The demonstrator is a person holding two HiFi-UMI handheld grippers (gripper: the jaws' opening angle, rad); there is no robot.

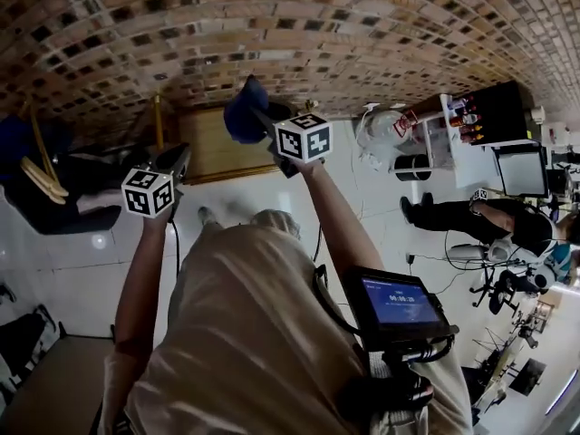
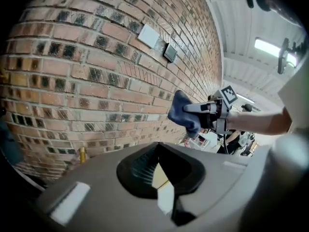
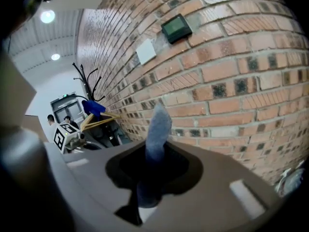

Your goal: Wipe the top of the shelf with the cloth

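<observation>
My right gripper (image 1: 265,120) is shut on a dark blue cloth (image 1: 243,107), raised close to the brick wall (image 1: 272,34). Under it, against the wall, lies a brown wooden shelf top (image 1: 210,148). In the right gripper view the cloth (image 3: 157,129) stands up out of the jaws (image 3: 149,173). The left gripper view shows that cloth (image 2: 182,111) bunched ahead of the right gripper (image 2: 207,114). To the left and a little lower, my left gripper (image 1: 172,161) is held up with its jaws together and nothing in them (image 2: 161,178).
A coat stand with a blue garment (image 3: 91,108) is at the left along the wall. A white plate (image 2: 148,35) and a dark panel (image 2: 170,52) are fixed on the bricks. A fan (image 1: 381,134), a cart and a seated person (image 1: 494,217) are at the right.
</observation>
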